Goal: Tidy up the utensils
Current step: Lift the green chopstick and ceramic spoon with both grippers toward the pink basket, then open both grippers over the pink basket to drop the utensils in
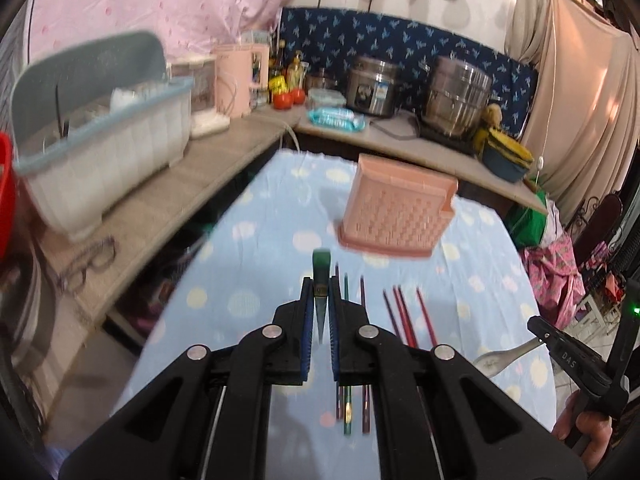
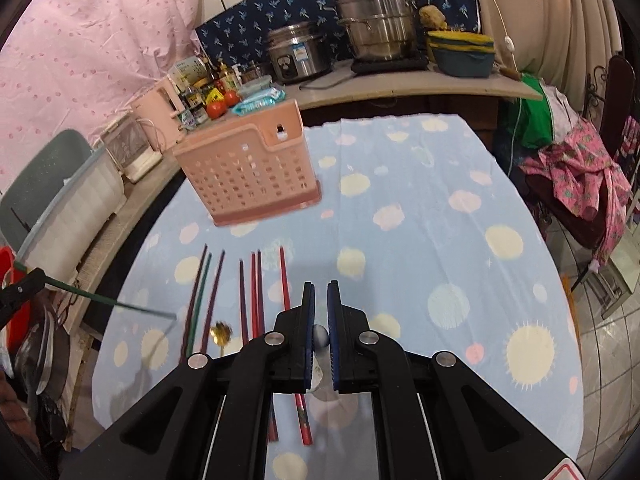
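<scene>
1. Now my left gripper fingers clamp a green chopstick, lifted for the pink perforated plastic basket ahead.
2. My right gripper fingers pinch a steel spoon handle; loose chopsticks wait on the worktop.

Chopsticks lying parallel, pink holder seemingly upright

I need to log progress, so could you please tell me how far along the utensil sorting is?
Nothing visibly sits in the pink basket yet. In hand: the left gripper jaws pinch a green chopstick; the right gripper jaws hold a metal spoon. Left: seven chopsticks and a gold spoon lie on the tablecloth.
</scene>
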